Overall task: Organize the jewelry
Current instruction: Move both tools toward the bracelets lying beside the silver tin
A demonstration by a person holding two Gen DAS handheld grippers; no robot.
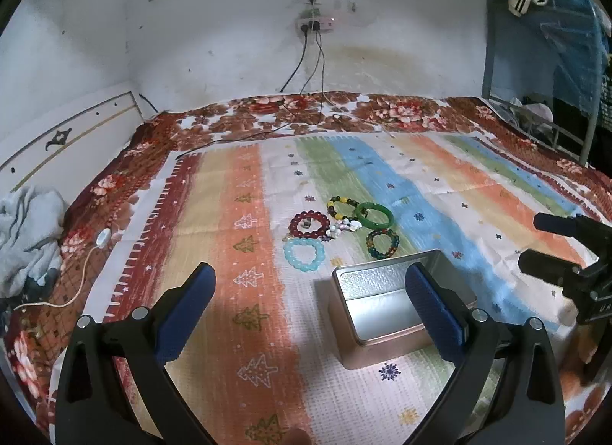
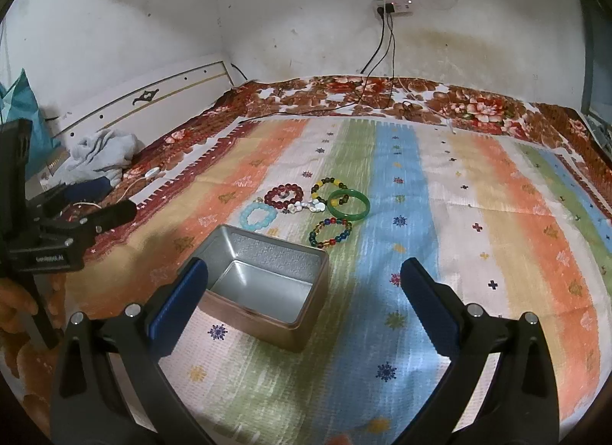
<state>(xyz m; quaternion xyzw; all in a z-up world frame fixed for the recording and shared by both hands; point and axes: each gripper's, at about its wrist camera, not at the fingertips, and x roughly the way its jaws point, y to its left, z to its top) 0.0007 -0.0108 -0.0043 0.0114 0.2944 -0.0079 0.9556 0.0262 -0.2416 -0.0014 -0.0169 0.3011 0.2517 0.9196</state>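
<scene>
Several bracelets lie clustered on a striped cloth: a dark red bead bracelet (image 1: 309, 224) (image 2: 284, 197), a light blue one (image 1: 304, 254) (image 2: 258, 216), a green bangle (image 1: 374, 215) (image 2: 348, 204), a yellow and dark bead one (image 1: 341, 205) (image 2: 327, 184), a multicoloured one (image 1: 382, 243) (image 2: 331, 237) and a white charm piece (image 1: 344, 227) (image 2: 304, 207). An open, empty metal tin (image 1: 382, 311) (image 2: 264, 284) stands in front of them. My left gripper (image 1: 310, 284) is open above the cloth, left of the tin. My right gripper (image 2: 304, 276) is open over the tin's right side.
The striped cloth (image 2: 478, 215) lies on a floral bedspread (image 1: 344, 108). Grey clothing (image 1: 26, 231) and a white corded switch (image 1: 102, 237) lie at the left. Cables (image 1: 306, 62) hang from a wall socket. A blue metal frame (image 1: 535, 82) stands at the right.
</scene>
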